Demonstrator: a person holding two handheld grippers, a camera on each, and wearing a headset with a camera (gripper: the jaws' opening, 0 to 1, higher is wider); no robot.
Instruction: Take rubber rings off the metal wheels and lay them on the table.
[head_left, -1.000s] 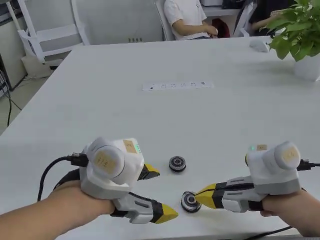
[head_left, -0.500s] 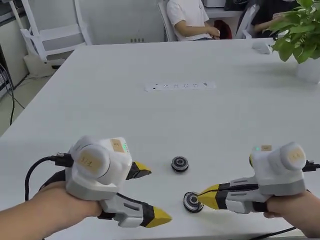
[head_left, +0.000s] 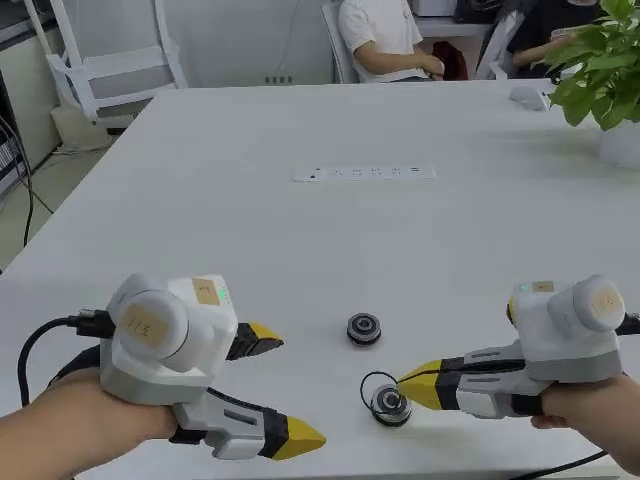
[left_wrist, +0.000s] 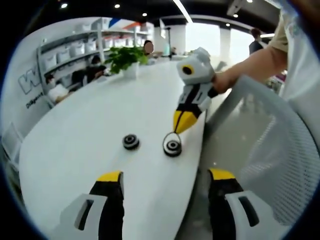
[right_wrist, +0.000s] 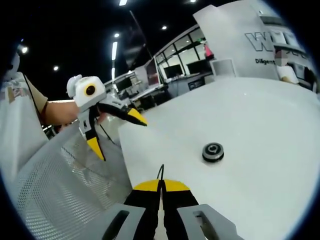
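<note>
Head view, close to the near table (head_left: 300, 230) edge: pinching a thin black ring (head_left: 371, 384) in the right gripper (head_left: 413, 386), jaws pressed fully together on one strand, with the rest of the loop seemingly hooked around the near wheel (head_left: 390, 404) just beside the tips. Backed up in the right gripper view by a dark thread rising between shut jaws. Carrying nothing in the left gripper (head_left: 282, 388), jaws spread wide, near both wheels but touching neither. Lying flat a little farther in, apart from everything: the far wheel (head_left: 363, 328), too small to tell whether ringed. Likely trouble from here: dragging or tipping the near wheel instead of freeing the ring, with nothing pinning that wheel down, and perhaps rolling it off the close edge. Also possible: losing the thin strand from so small a bite, then watching the stretched rubber snap back onto the wheel or flick away across the table. Could also overstretch or tear the ring by pulling hard at a slant. Safer, probably, to brace the near wheel with the empty left gripper before pulling further.
</note>
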